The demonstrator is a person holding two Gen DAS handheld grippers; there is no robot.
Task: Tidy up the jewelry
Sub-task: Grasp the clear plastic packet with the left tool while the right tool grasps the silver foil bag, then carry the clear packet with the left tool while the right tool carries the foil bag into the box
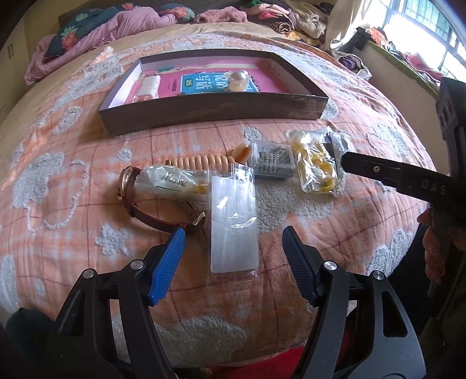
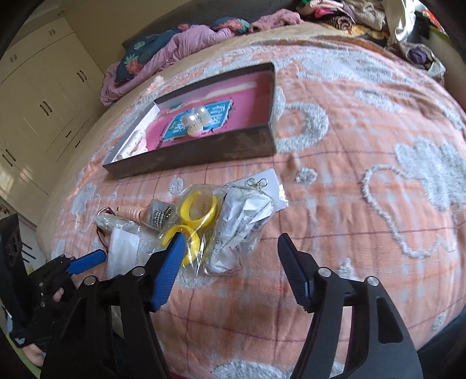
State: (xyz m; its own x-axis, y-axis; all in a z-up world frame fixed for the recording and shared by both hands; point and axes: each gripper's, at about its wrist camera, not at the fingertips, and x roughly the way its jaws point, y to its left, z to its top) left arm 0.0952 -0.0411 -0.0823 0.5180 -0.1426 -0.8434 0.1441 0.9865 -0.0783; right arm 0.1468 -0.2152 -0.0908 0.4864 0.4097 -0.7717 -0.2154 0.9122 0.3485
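Observation:
A shallow brown box (image 1: 215,112) with a pink lining lies on the bed; a pearl-topped piece (image 1: 238,81) sits inside it, also in the right wrist view (image 2: 195,121). Bagged jewelry lies in front: a clear flat bag (image 1: 234,221), a watch with a brown strap (image 1: 151,215), a peach beaded bracelet (image 1: 204,161), a bag of dark beads (image 1: 271,161), a bag of yellow bangles (image 2: 198,215) and a bag with silver earrings (image 2: 241,221). My left gripper (image 1: 233,239) is open over the flat bag. My right gripper (image 2: 230,250) is open just before the yellow bangles and earring bag.
The bed is covered by an orange blanket (image 2: 364,175) with white fluffy patterns. Crumpled bedding and clothes (image 1: 116,26) pile along the far side. White wardrobes (image 2: 38,110) stand at left. A window (image 1: 431,32) is at the far right.

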